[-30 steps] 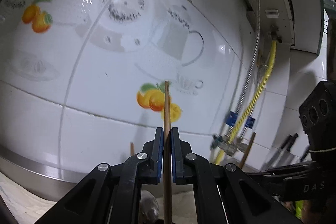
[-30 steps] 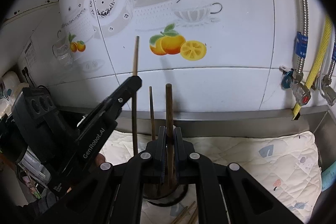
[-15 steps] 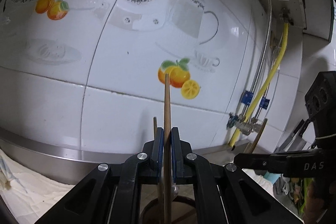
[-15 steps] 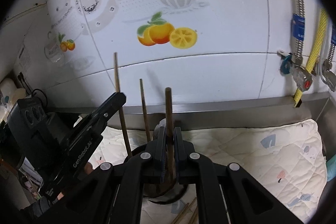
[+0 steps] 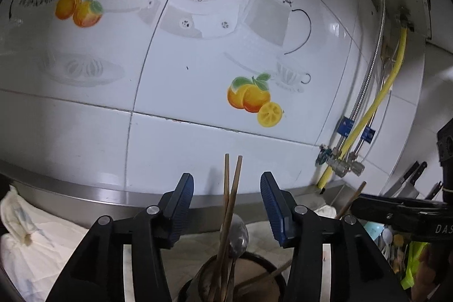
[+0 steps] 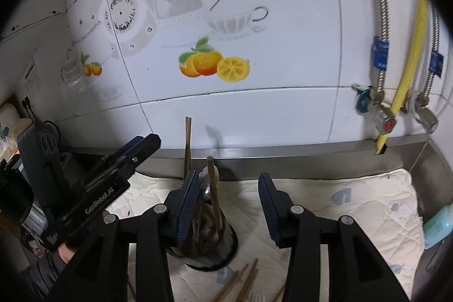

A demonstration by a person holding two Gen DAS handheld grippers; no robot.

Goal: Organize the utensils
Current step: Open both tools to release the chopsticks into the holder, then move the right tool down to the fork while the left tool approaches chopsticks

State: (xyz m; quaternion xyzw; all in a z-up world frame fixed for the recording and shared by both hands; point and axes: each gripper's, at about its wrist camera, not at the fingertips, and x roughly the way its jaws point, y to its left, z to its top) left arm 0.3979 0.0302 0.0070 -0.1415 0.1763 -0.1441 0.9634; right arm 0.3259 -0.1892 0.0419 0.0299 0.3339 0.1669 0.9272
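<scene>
Between left tongs [image 5: 226, 205], jaws opening and spread: two chopsticks [image 5: 230, 188], untouched, near upright, tips toward 12 o'clock, crossing low, ends down in dark holder [image 5: 271, 273]. Metal spoon [image 5: 239, 234] just behind them in same holder; one more stick lying slantwise inside. Between right tongs [image 6: 226, 203], jaws likewise opening, pinching nothing: one chopstick [image 6: 213, 188] free, upright in holder, two more at 11 o'clock. Three loose sticks [image 6: 240, 285] on quilted mat [image 6: 354, 211] at 6 o'clock. Reads "GenRobot.AI" on left tongs' side, "DAS" on right tongs' side.
</scene>
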